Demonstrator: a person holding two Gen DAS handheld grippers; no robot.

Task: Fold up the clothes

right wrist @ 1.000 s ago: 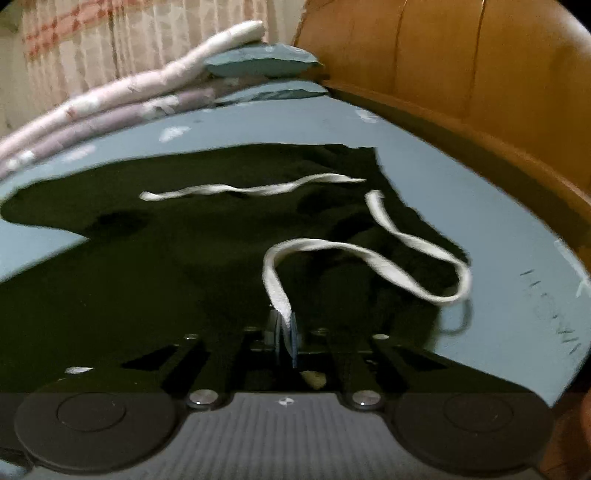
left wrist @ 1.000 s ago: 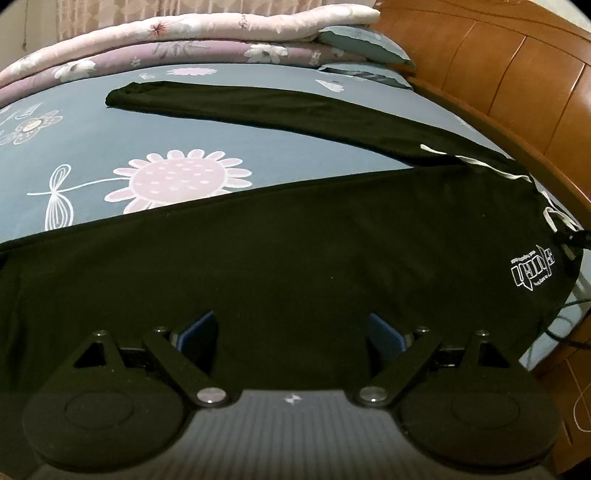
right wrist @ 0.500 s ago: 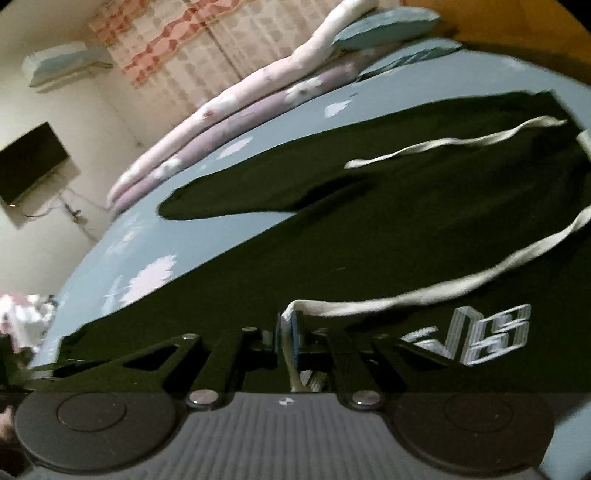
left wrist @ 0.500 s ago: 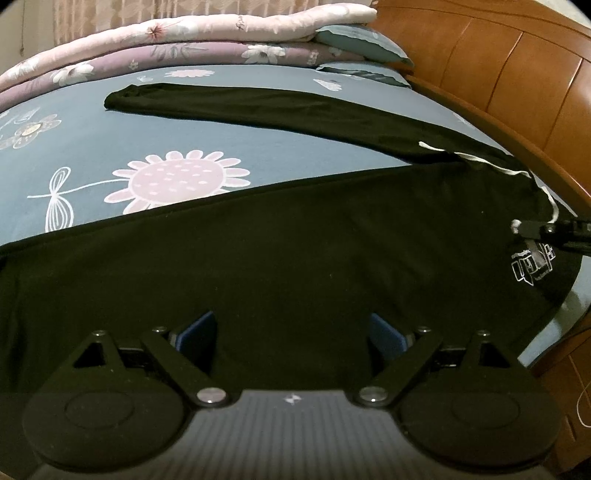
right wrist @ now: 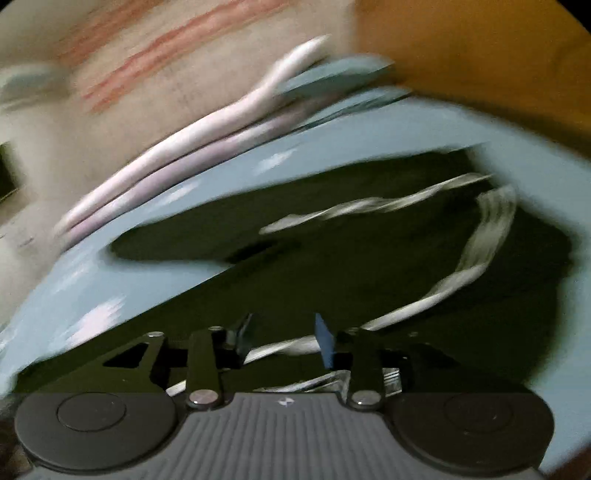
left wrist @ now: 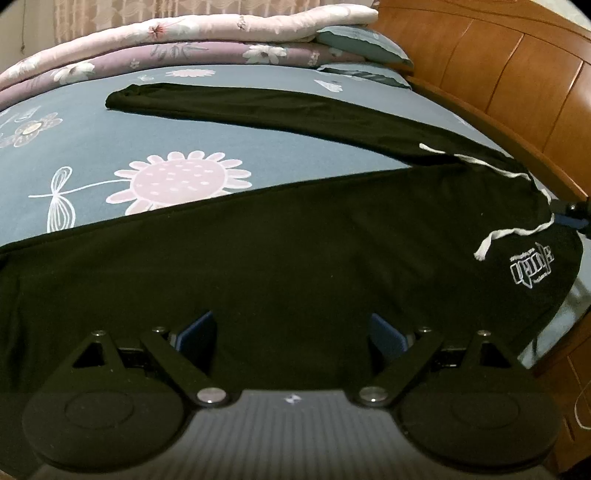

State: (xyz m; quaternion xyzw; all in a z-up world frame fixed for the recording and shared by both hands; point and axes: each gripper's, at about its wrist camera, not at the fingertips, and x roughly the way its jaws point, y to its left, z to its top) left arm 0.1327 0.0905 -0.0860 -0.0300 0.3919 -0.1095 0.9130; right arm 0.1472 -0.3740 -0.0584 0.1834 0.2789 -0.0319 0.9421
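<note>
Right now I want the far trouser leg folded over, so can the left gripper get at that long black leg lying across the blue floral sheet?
Probably yes: the left gripper stands open and empty over the near leg, and nothing lies between it and the far black trouser leg on the blue floral sheet.

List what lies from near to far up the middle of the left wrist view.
Left tongs → near trouser leg → flowered blue sheet → far trouser leg → folded quilts → curtain.

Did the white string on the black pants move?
Yes. The string's loose end slid from the waist edge by the headboard onto the pants, near the logo.
</note>
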